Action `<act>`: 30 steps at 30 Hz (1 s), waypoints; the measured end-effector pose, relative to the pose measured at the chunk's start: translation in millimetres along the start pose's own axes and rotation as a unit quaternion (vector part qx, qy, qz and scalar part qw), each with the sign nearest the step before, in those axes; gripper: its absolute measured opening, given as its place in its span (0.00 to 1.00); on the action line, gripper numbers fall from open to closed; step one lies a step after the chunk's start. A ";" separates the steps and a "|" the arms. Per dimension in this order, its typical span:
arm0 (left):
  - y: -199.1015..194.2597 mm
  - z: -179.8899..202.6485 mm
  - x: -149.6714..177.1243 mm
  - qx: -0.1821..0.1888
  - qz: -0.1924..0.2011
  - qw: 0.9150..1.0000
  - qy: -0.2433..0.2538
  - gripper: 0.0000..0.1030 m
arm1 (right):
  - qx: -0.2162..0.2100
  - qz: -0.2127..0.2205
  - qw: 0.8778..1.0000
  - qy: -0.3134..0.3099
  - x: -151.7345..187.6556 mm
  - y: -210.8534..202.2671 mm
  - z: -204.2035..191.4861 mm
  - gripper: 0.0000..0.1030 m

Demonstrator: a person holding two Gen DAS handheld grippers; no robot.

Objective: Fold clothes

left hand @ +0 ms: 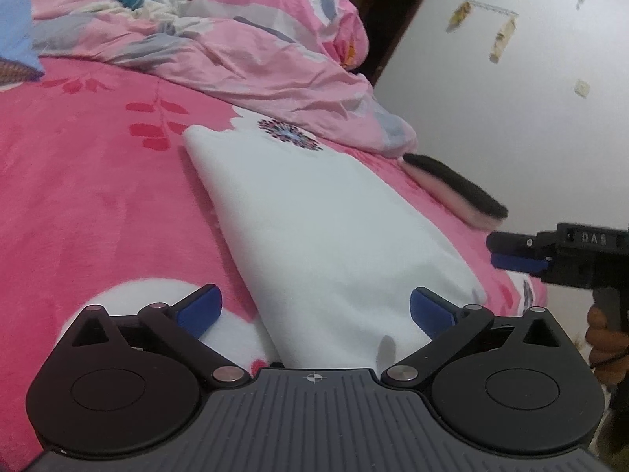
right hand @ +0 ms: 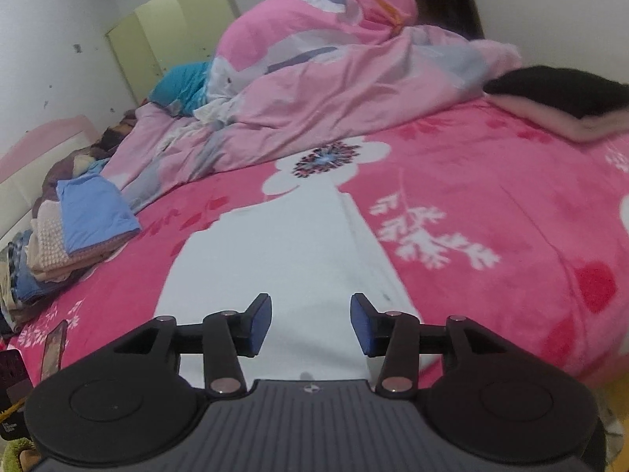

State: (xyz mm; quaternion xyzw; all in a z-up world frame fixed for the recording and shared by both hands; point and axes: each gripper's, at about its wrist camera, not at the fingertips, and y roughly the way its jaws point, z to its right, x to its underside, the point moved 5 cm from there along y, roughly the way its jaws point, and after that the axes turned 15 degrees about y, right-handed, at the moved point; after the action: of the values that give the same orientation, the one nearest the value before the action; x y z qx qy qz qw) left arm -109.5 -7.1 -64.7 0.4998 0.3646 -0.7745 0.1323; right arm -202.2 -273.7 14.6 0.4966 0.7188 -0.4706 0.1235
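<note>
A white garment (left hand: 322,216) (right hand: 283,259), folded into a long flat strip, lies on the pink flowered bedspread (left hand: 98,177) (right hand: 491,196). My left gripper (left hand: 314,308) is open wide at the strip's near end, one blue pad on each side of the cloth, neither pressing it. My right gripper (right hand: 311,322) hovers over the same strip's near end, open, with nothing pinched between its pads. In the left wrist view the right gripper (left hand: 511,253) shows side-on at the right edge, off the bed's side, held by a hand (left hand: 601,338).
A crumpled pink duvet (left hand: 236,51) (right hand: 334,78) fills the far side of the bed. A stack of folded clothes (right hand: 78,228) sits at the left. A black-and-pink folded item (left hand: 456,188) (right hand: 558,94) lies near the right edge. A phone (right hand: 55,348) rests by the near left corner.
</note>
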 end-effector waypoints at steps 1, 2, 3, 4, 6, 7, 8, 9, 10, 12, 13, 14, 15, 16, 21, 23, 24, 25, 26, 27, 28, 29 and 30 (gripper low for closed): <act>-0.7 -1.1 -1.0 -0.002 -0.001 1.000 -0.004 1.00 | -0.001 0.001 1.000 0.000 0.8 0.4 -2.3 0.52; -1.3 -2.3 -2.0 -0.004 -0.002 1.000 -0.009 1.00 | -0.001 0.002 1.000 0.001 2.3 0.5 -4.6 0.57; -2.0 -3.4 -3.0 -0.006 -0.003 1.000 -0.013 1.00 | 0.000 0.004 1.000 0.001 3.1 0.9 -5.0 0.60; -2.7 -4.5 -4.0 -0.008 -0.004 1.000 -0.018 1.00 | 0.002 0.004 1.000 0.000 3.8 1.5 -5.5 0.60; -4.9 -4.1 -5.6 -0.012 -0.002 1.000 -0.017 1.00 | 0.006 0.003 1.000 -0.004 5.0 3.2 -5.9 0.61; -5.5 -4.0 -6.2 -0.014 -0.001 1.000 -0.015 1.00 | 0.009 0.002 1.000 -0.006 5.7 3.7 -6.5 0.61; -6.2 -3.8 -6.8 -0.016 0.000 1.000 -0.013 1.00 | 0.011 0.001 1.000 -0.008 6.5 4.3 -7.2 0.63; -6.8 -3.6 -7.4 -0.018 0.000 1.000 -0.011 1.00 | 0.013 0.001 1.000 -0.011 7.3 4.7 -8.1 0.64; -6.9 -3.7 -7.9 -0.021 -0.002 1.000 -0.010 1.00 | 0.014 0.001 1.000 -0.014 7.6 5.2 -9.6 0.64; -7.3 -3.6 -9.5 -0.029 -0.008 1.000 -0.008 1.00 | 0.013 0.000 1.000 -0.020 8.7 6.3 -13.1 0.66; -8.2 -3.7 -10.4 -0.038 -0.008 0.999 -0.007 1.00 | 0.013 -0.001 1.000 -0.024 9.6 7.2 -14.8 0.67; -9.1 -3.7 -11.2 -0.046 -0.007 0.999 -0.006 1.00 | 0.014 -0.001 0.999 -0.028 10.8 8.4 -16.5 0.68; -10.0 -3.7 -12.0 -0.054 -0.007 0.998 -0.005 1.00 | 0.016 0.000 0.999 -0.033 11.8 9.5 -18.1 0.70; -10.7 -3.7 -12.7 -0.063 -0.007 0.998 -0.002 1.00 | 0.018 0.000 0.999 -0.038 13.0 10.6 -19.8 0.71; -8.3 -5.9 -10.9 -0.127 -0.027 0.991 0.014 1.00 | 0.023 0.000 0.998 -0.053 17.7 15.9 -26.4 0.76; -4.8 -8.2 -8.6 -0.143 -0.043 0.989 0.016 1.00 | 0.022 -0.002 0.998 -0.056 19.3 17.7 -28.6 0.77; -3.2 -9.4 -7.5 -0.146 -0.050 0.988 0.015 1.00 | 0.022 -0.003 0.998 -0.057 19.6 18.6 -29.0 0.78; -2.5 -10.3 -6.8 -0.144 -0.052 0.988 0.015 1.00 | 0.022 -0.004 0.998 -0.058 20.1 19.5 -29.3 0.78; -2.7 -10.8 -6.8 -0.142 -0.051 0.988 0.015 1.00 | 0.023 -0.005 0.998 -0.059 20.7 20.4 -29.5 0.78; -2.4 -11.6 -6.7 -0.139 -0.052 0.989 0.014 1.00 | 0.024 -0.006 0.998 -0.059 21.2 21.3 -29.4 0.79; -2.1 -12.4 -6.5 -0.137 -0.053 0.989 0.013 1.00 | 0.026 -0.007 0.998 -0.058 21.8 22.2 -29.2 0.79; -1.5 -13.8 -5.9 -0.135 -0.056 0.989 0.010 1.00 | 0.028 -0.008 0.998 -0.057 22.4 23.2 -28.9 0.80; -1.0 -15.3 -5.7 -0.131 -0.057 0.990 0.004 1.00 | 0.030 -0.010 0.998 -0.055 23.2 24.3 -28.4 0.80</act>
State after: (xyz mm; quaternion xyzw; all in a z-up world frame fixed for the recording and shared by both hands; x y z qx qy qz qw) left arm -97.0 3.3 -62.8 0.4594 0.4912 -0.7244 0.1513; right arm -184.8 -235.6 1.1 0.4664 0.7014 -0.5195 0.1438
